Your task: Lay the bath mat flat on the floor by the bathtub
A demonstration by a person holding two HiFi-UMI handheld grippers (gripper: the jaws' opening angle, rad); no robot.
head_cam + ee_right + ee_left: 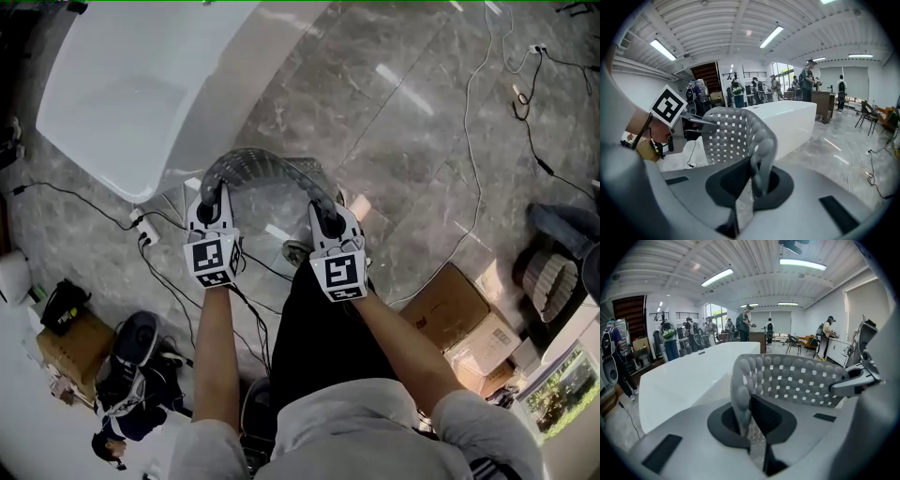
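A grey perforated rubber bath mat (267, 167) hangs in an arch between my two grippers, above the marble floor beside the white bathtub (141, 94). My left gripper (212, 202) is shut on the mat's left end, and the mat (787, 380) curves away from its jaws toward the right gripper. My right gripper (325, 213) is shut on the other end, where the mat (736, 136) bends off to the left. Both grippers point downward and forward, side by side, in front of the person's legs.
The grey marble floor (394, 122) lies open to the right of the tub. Cables (487, 112) run across it at the right and near a power strip (141, 225) at the left. Cardboard boxes (459, 319) sit at the right, a bag (131, 352) at the lower left.
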